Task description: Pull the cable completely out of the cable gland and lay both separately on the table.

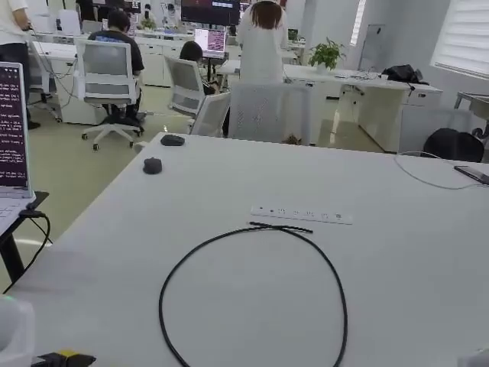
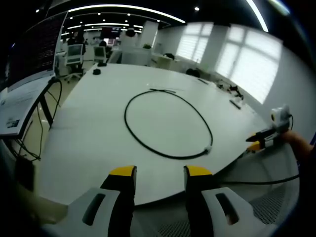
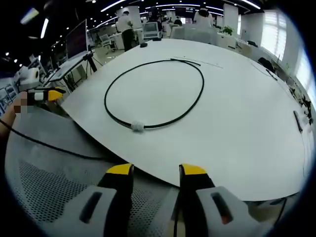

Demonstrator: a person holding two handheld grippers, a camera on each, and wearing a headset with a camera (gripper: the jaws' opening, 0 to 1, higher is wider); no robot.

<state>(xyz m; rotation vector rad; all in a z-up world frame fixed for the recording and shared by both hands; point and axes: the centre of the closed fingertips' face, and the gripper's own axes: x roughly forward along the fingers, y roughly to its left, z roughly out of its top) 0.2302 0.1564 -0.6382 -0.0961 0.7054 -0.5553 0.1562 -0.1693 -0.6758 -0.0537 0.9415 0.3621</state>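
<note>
A likely limp black cable (image 3: 105, 101) lies looped mid-frame on the white bench (image 3: 237, 123), its small, light-looking cable gland (image 3: 137, 126) on the lower arc probably the best grip; left claw (image 2: 154, 173) and right claw (image 3: 150, 170) hover parted, empty.

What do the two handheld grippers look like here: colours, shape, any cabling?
They match. The left gripper and the right gripper each have two black jaws capped with yellow tips, set on pale grey blocks with a dark slot. A black lead hangs from the left gripper, and the left gripper view shows a similar one on the right gripper.
</note>
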